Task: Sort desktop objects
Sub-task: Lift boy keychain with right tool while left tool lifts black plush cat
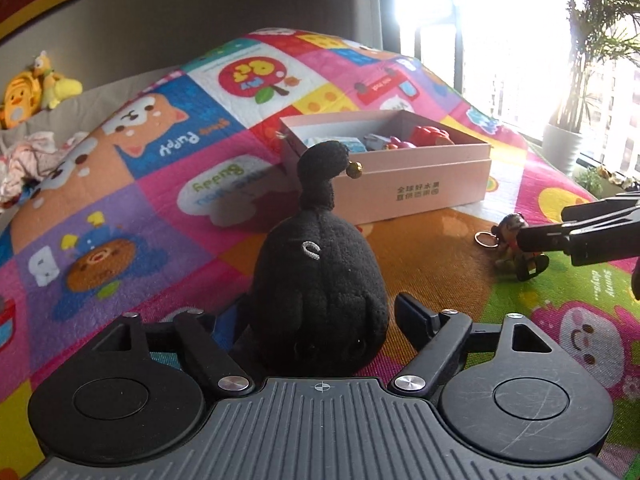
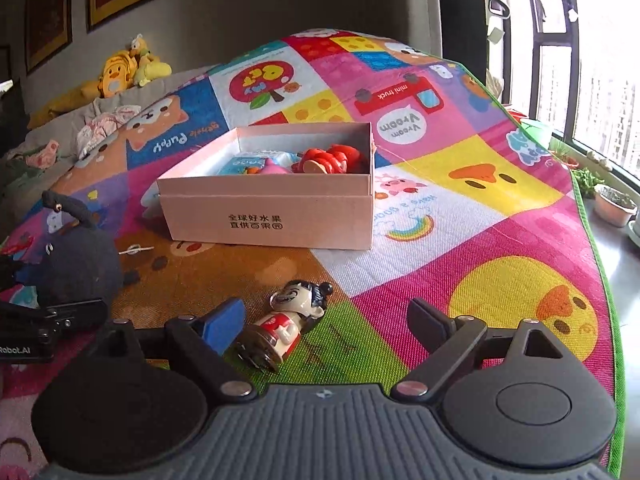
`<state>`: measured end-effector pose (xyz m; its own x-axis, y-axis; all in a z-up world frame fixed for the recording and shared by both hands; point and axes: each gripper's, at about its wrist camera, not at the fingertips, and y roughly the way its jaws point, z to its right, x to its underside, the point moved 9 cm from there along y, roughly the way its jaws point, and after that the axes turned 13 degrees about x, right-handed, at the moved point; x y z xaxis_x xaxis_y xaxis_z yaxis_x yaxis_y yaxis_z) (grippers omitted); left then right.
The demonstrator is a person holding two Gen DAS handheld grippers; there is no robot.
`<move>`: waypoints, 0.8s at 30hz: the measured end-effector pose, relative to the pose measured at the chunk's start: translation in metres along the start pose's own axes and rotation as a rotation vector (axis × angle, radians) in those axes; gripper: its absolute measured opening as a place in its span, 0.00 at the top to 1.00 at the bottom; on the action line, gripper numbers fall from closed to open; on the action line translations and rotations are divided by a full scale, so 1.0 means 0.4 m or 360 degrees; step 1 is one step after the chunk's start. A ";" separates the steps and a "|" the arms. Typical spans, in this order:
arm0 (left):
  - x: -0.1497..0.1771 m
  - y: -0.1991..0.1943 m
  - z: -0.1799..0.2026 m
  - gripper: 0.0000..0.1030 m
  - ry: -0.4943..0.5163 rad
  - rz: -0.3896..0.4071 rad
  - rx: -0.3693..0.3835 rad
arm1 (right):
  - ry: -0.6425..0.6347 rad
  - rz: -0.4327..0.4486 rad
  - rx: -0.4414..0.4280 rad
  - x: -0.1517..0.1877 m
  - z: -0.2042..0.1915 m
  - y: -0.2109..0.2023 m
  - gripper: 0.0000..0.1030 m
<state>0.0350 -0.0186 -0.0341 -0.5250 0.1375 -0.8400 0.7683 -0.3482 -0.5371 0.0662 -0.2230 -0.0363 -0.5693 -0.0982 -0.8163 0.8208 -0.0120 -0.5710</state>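
The black plush toy with a curled tail (image 1: 320,292) stands upright between the left gripper's (image 1: 316,316) wide jaws – unclamped – just short of the pink cardboard box (image 1: 420,184); the right gripper (image 2: 326,320), also wide, straddles the small figurine keychain (image 2: 292,320).

left finger of left gripper (image 1: 320,316): hidden behind the black plush toy (image 1: 320,292); whether it presses the plush cannot be told.
plush base: lower front covered by the gripper body.
box (image 1: 420,184) contents: only tops of the red toy (image 1: 434,136) and a pink piece show over the wall; the rest is hidden.
window (image 1: 500,20): blown out by glare, nothing outside readable.
right gripper (image 1: 532,236) in the left view: cut off by the right edge, covering part of the small figurine (image 1: 510,226).
figurine's feet (image 2: 256,354) in the right view: dark, shape unclear.
plush in the right view (image 2: 80,264): cut by the left edge.
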 end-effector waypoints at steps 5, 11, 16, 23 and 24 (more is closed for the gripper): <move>-0.001 -0.005 0.004 0.08 0.0010 0.0026 -0.0005 | -0.0170 0.0076 0.0225 -0.001 0.033 -0.032 0.13; -0.001 -0.005 0.005 0.08 0.0019 0.0032 -0.0017 | 0.0012 -0.0046 -0.0019 -0.010 0.023 -0.037 0.14; -0.001 -0.007 0.005 0.07 0.0019 0.0038 -0.0021 | 0.0063 -0.0148 -0.0036 -0.005 -0.010 0.031 0.36; 0.001 -0.004 0.004 0.07 0.0004 0.0027 -0.0013 | -0.0026 -0.0149 -0.0034 -0.006 -0.045 0.057 0.64; 0.001 -0.004 0.003 0.07 0.0001 0.0024 -0.0013 | -0.0040 -0.0145 -0.0032 -0.005 -0.047 0.056 0.66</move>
<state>0.0331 -0.0191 -0.0337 -0.5133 0.1327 -0.8479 0.7790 -0.3425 -0.5252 0.0848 -0.2043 -0.0492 -0.6400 -0.1224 -0.7586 0.7645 -0.0021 -0.6446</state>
